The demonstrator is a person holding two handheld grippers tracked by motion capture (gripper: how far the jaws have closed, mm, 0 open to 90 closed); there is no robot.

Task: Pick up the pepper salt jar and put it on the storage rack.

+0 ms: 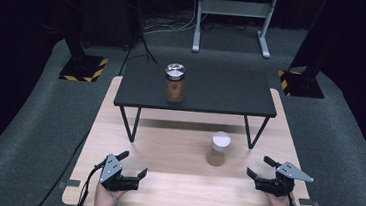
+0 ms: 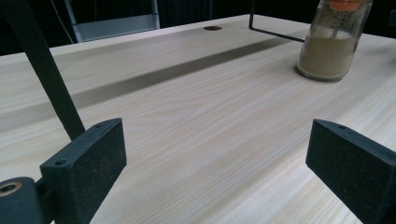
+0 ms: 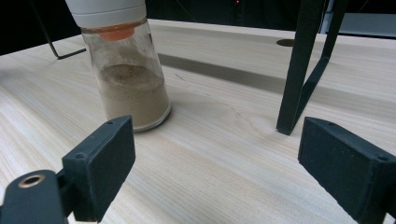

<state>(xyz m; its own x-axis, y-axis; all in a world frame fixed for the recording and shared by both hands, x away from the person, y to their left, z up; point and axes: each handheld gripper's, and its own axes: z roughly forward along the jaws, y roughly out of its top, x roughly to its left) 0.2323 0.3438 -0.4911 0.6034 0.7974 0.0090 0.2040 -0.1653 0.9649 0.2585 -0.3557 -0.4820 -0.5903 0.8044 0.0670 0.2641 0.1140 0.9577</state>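
A clear jar (image 1: 218,149) with a white lid and light brown powder stands upright on the wooden table (image 1: 178,188), right of centre. The same jar (image 2: 330,43) appears far right in the left gripper view, and this jar (image 3: 123,70) stands close ahead on the left in the right gripper view. A second jar (image 1: 174,82) with a metal lid and darker brown contents stands on the black raised shelf (image 1: 222,89). My left gripper (image 1: 132,163) rests open near the front left. My right gripper (image 1: 259,167) is open at the front right, a short way right of the white-lidded jar. Both hold nothing.
The black shelf stands on thin metal legs (image 3: 299,65) over the table's far half. A metal frame stand (image 1: 233,17) and dark tripod bases with yellow-black stripes (image 1: 81,68) stand on the grey floor behind. Cables trail from the left gripper over the front edge.
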